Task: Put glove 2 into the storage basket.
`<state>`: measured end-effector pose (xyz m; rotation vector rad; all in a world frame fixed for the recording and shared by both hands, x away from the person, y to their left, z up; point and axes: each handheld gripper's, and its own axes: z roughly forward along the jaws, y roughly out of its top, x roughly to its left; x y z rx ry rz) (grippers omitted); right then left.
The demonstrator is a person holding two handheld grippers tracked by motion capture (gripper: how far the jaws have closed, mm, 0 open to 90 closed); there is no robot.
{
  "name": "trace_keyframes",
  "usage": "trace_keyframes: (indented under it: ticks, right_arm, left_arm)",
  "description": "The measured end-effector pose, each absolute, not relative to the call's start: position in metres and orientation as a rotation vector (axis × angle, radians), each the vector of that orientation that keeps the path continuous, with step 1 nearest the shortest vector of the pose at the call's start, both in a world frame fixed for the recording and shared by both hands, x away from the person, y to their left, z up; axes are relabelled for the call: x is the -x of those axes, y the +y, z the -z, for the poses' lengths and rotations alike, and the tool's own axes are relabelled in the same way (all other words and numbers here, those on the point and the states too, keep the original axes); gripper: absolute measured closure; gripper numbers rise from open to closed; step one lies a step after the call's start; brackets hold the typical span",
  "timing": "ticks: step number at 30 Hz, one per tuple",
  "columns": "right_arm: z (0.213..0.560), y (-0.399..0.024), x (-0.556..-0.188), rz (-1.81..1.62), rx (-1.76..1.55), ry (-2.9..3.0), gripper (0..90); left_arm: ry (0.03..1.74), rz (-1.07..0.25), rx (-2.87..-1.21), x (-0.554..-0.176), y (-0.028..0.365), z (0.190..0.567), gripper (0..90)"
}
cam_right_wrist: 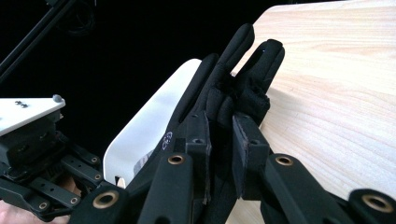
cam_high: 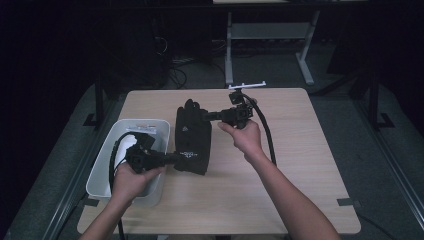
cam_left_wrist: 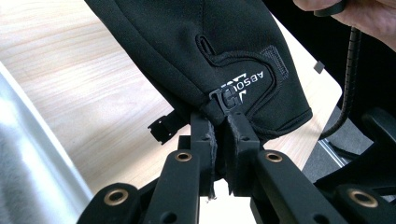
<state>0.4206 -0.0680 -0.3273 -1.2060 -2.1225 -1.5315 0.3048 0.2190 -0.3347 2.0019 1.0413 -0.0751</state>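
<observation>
At the left edge of the light wooden table [cam_high: 300, 165] sits a white rectangular plastic bin [cam_high: 102, 172], partly under the person's left hand [cam_high: 131, 179]. The left gripper [cam_high: 172, 159] is clenched on the cuff end of a black fabric glove [cam_high: 192, 135]; the left gripper view shows its jaws closed on the cuff seam beside a small plastic clip and white printed lettering. The glove lies between the two grippers over the middle of the table, just beside the bin (whether it rests fully on the surface or is slightly lifted cannot be told). Farther right, the right gripper [cam_high: 212, 116], held in the right hand [cam_high: 246, 136], grasps the finger end; its own view shows the jaws closed on bunched fingers.

The glove is judged light, soft and limp. It will sag and fold wherever unsupported, so hold it at both ends. The stitched cuff seam offers the firmest purchase. The bunched fingers may slip out.
</observation>
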Motion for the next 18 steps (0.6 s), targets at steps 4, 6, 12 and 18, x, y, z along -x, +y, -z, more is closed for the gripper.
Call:
trace_keyframes:
  ticks: [4, 6, 12, 18]
  right_arm:
    - [0.326, -0.062, -0.423, 1.533, 1.195, -2.128, 78.3]
    - [0.325, -0.057, -0.424, 1.532, 1.19, -2.131, 78.3]
    - [0.321, -0.042, -0.426, 1.535, 1.166, -2.128, 78.3]
    - [0.316, -0.027, -0.428, 1.529, 1.143, -2.144, 78.3]
  left_arm:
    - [1.05, 0.068, -2.0, -0.305, 0.225, 0.333, 83.6]
    - [1.052, 0.062, -1.999, -0.304, 0.229, 0.331, 83.6]
    - [1.07, 0.049, -1.989, -0.302, 0.241, 0.325, 83.6]
    - [1.085, 0.038, -1.983, -0.3, 0.256, 0.321, 83.6]
